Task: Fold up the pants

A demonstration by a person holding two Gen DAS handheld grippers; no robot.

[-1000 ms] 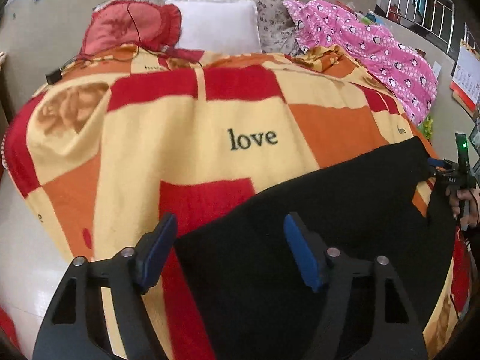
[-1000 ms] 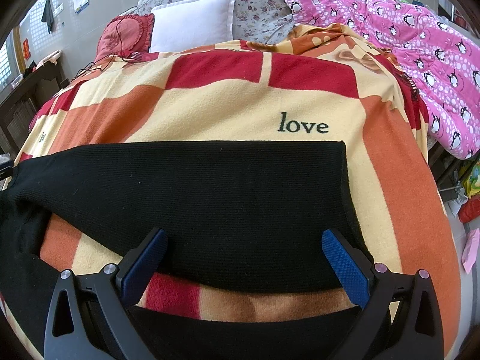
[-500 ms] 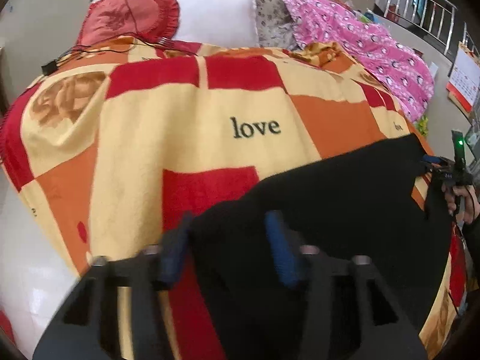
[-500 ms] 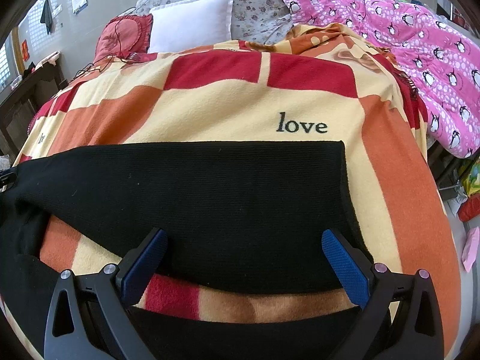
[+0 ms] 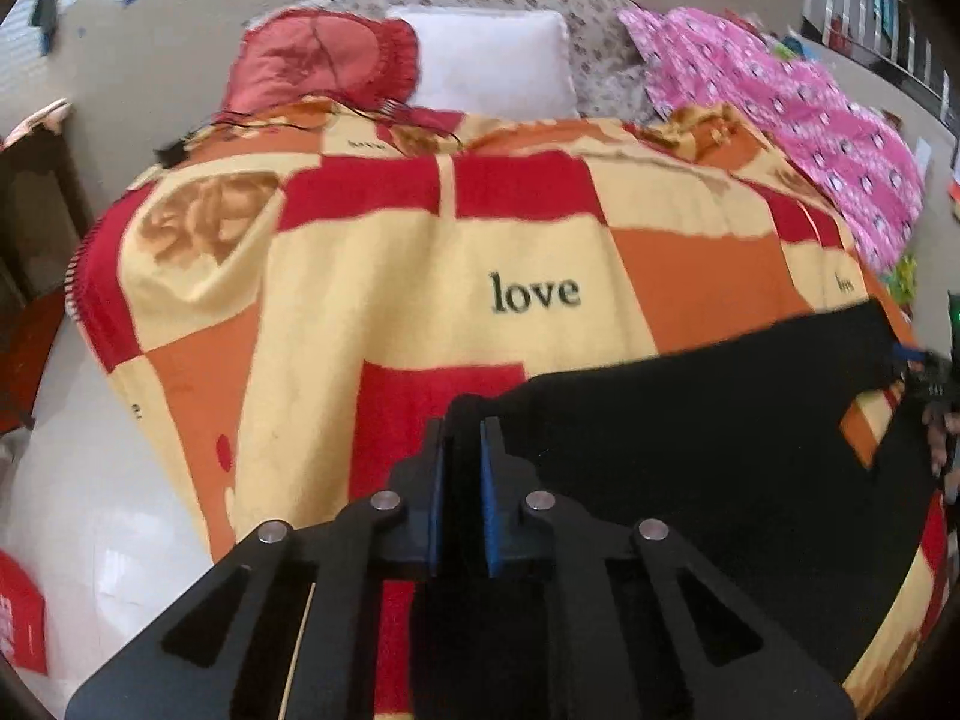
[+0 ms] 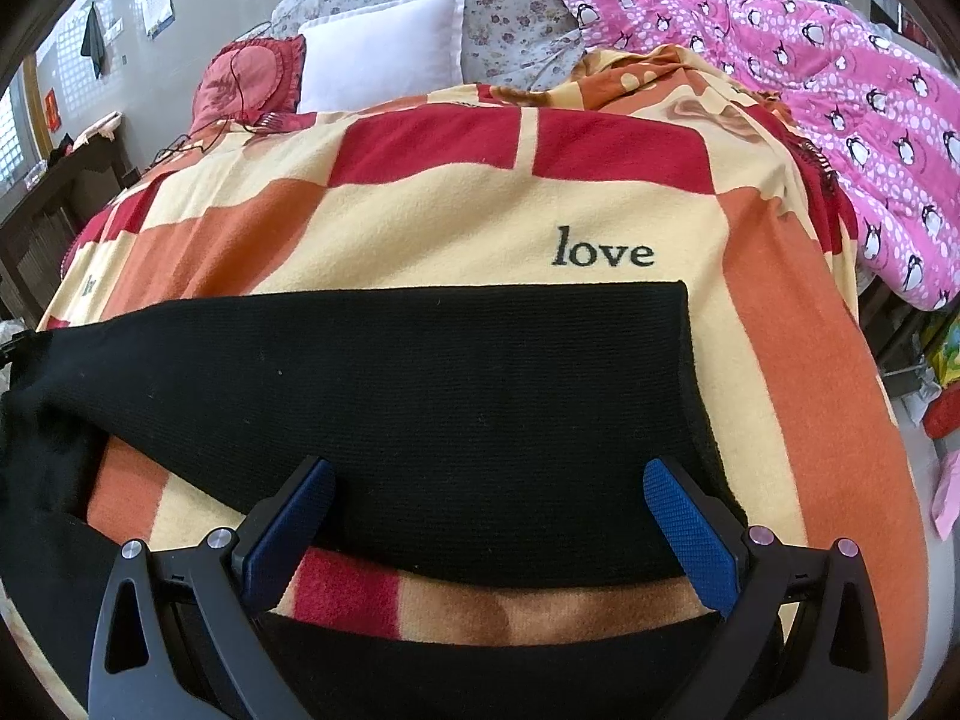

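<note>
Pinching pants (image 5: 690,462) between left fingers (image 5: 433,498)

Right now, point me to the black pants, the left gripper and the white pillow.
black pants (image 6: 420,396): right wrist view, middle of the upper leg.
left gripper (image 5: 462,438): left wrist view, between fingertips shut on the pants' corner.
white pillow (image 6: 384,48): right wrist view, pillow's centre.

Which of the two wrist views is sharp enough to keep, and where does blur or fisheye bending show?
Left wrist view: motion-smeared throughout, the blanket soft. Right wrist view: crisp, with knit texture readable on the black pants. Both bend the bed edges outward and are vignetted dark at the corners.
</note>
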